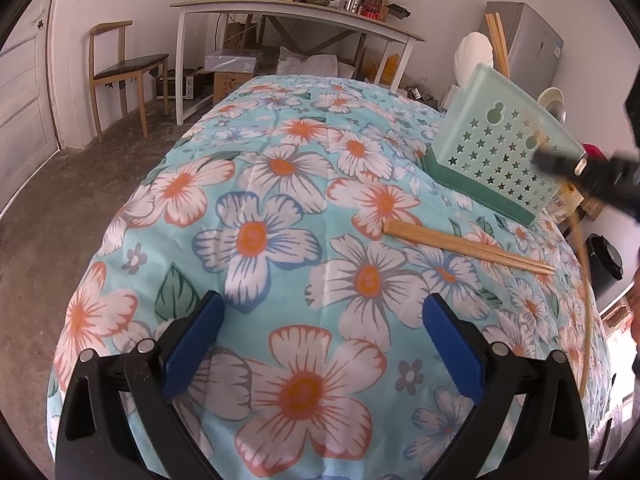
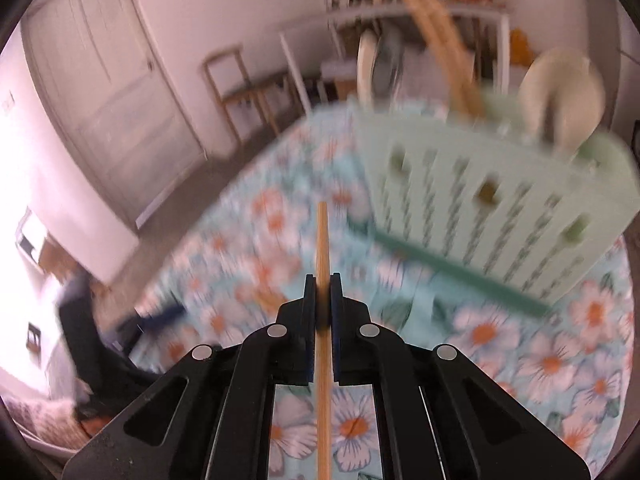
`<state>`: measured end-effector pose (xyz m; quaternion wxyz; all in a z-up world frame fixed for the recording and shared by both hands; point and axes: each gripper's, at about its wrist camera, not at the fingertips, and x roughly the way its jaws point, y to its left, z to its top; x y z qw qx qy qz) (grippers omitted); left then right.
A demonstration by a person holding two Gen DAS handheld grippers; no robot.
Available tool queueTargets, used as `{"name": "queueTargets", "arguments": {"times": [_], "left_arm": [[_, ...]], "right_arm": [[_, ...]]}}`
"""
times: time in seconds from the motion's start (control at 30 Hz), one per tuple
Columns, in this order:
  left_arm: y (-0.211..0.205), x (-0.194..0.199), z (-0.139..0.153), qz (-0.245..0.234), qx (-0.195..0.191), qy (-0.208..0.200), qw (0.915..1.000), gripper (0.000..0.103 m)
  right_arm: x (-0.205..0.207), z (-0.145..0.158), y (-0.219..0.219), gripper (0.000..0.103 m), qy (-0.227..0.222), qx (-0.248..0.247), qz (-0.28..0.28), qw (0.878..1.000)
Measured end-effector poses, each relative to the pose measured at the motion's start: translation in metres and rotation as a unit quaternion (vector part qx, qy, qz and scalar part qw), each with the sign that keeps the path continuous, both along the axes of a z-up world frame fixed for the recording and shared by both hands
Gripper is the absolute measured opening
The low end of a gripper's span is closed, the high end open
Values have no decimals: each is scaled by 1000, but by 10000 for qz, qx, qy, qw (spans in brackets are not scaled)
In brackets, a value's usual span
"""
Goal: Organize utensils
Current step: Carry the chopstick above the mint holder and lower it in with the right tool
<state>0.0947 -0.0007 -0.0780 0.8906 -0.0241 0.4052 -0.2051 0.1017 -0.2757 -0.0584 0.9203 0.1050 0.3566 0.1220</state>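
A mint-green perforated utensil holder (image 1: 496, 148) stands on the floral cloth at the right; it also shows, blurred, in the right wrist view (image 2: 480, 184), with chopsticks (image 2: 444, 36) and a pale spoon (image 2: 560, 92) standing in it. A pair of wooden chopsticks (image 1: 468, 246) lies on the cloth in front of the holder. My left gripper (image 1: 324, 344) is open and empty, low over the cloth. My right gripper (image 2: 322, 284) is shut on a single wooden chopstick (image 2: 322, 240) that points forward, left of the holder. It appears blurred in the left wrist view (image 1: 560, 162).
The table (image 1: 280, 184) is covered with a blue floral cloth. Behind it stand a white desk (image 1: 296, 12) with clutter, a wooden chair (image 1: 120, 68), boxes on the floor and a grey fridge (image 1: 528, 44) at the right.
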Motion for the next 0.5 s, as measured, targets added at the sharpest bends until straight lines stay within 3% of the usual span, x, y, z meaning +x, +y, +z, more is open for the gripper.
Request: {"name": "queueTargets", "arguments": {"times": [0.1, 0.3, 0.5], "left_arm": [[0, 0, 0, 1, -17, 1, 10000, 97], [0, 0, 0, 1, 13, -1, 10000, 97], [-1, 0, -1, 3, 39, -2, 10000, 97]], "right_arm": [[-7, 2, -10, 5, -82, 290, -72, 9995], [-14, -16, -34, 5, 282, 660, -324, 9969], [-18, -19, -41, 5, 352, 589, -489, 9964]]}}
